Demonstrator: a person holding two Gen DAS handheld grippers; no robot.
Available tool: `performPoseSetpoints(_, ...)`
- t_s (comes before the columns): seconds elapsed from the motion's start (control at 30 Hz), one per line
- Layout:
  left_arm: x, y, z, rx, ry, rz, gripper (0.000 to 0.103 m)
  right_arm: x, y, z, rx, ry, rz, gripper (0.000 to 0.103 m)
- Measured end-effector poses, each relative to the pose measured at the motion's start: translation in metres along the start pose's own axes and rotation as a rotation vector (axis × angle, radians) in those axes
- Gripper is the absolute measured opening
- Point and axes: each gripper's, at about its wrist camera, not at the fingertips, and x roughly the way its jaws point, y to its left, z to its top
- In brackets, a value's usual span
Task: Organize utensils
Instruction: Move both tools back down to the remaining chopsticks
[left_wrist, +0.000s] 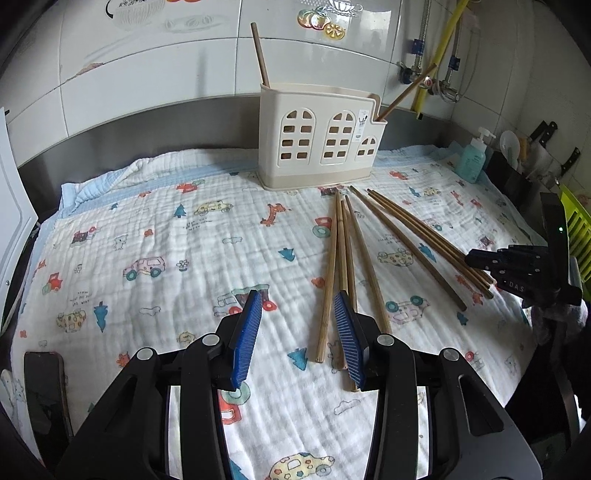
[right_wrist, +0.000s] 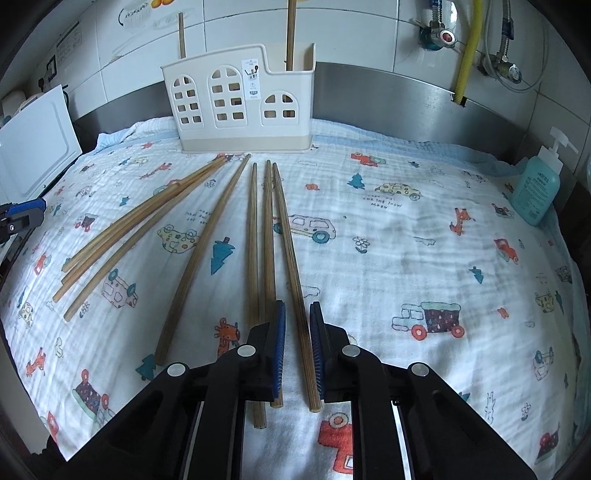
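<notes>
Left gripper (left_wrist: 297, 306) open, chopsticks (left_wrist: 373, 258), holder (left_wrist: 317, 138)

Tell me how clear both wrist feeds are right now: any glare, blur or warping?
Left wrist view: sharp, evenly lit; window glare on the wall tiles; fisheye bows the steel backsplash and darkens corners. Right wrist view: also sharp, chopsticks crisp on the cloth; soft sheen on the backsplash, edges curved, corners vignetted.

Cloth (right_wrist: 388, 258): white, printed with small cars, trucks, teal trees, orange giraffes; pale blue border along its far edge. Chopsticks (right_wrist: 255, 236): brown wood, some darker. Utensil holder (right_wrist: 240, 107): cream, arched window cut-outs. Gripper pads (right_wrist: 280, 347): ribbed blue on black. Soap bottle (right_wrist: 535, 192): teal. Wall tiles (right_wrist: 351, 33): white.
</notes>
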Motion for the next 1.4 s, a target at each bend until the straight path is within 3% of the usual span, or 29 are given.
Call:
performPoseSetpoints(0.17, 0.012, -0.007, -0.007, 0.044, 0.029, -0.006, 0.041, 0.004, -0.002, -0.001, 0.002, 0.004, 0.0, 0.011)
performPoseSetpoints(0.23, 0.018, -0.01, -0.008, 0.055, 0.047, -0.016, 0.031, 0.004, -0.002, -0.001, -0.003, 0.006, -0.008, 0.008)
performPoseSetpoints(0.33, 0.026, -0.014, -0.006, 0.066, 0.06, -0.029, 0.026, 0.003, -0.001, -0.001, -0.007, 0.007, -0.013, 0.008)
performPoseSetpoints(0.83, 0.065, -0.026, 0.006, 0.126, 0.135, -0.041, 0.025, 0.003, -0.001, -0.002, -0.003, 0.003, -0.014, 0.008)
performPoseSetpoints(0.93, 0.072, -0.027, 0.007, 0.133, 0.152, -0.044, 0.012, 0.003, -0.001, -0.002, -0.002, 0.003, -0.013, 0.008)
performPoseSetpoints(1.4, 0.082, -0.029, 0.005, 0.149, 0.177, -0.024, 0.01, 0.003, 0.0, -0.003, -0.005, -0.002, -0.016, 0.008)
